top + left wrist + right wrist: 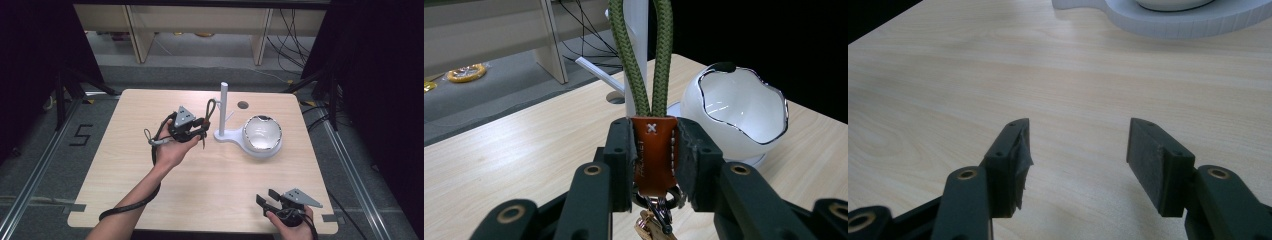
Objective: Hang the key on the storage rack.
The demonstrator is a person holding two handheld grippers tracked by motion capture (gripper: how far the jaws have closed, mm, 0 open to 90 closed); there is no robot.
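- Left gripper [651,165] clamps the keychain's leather tab [655,150]; lift its green loop [644,55] over the white post's peg [229,117].
- Right gripper [1075,165] rests open, empty, on the table [200,175].

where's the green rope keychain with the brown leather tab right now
The green rope keychain with a brown leather tab is clamped in the left gripper, left of the white post stand.

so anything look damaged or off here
One thing: the pad on one jaw of the right gripper looks torn, its edge ragged and peeling away, while the other pad lies flat. Otherwise nothing stands out: the left gripper holds the keychain strap squarely, and the bowl sits upright on its stand.
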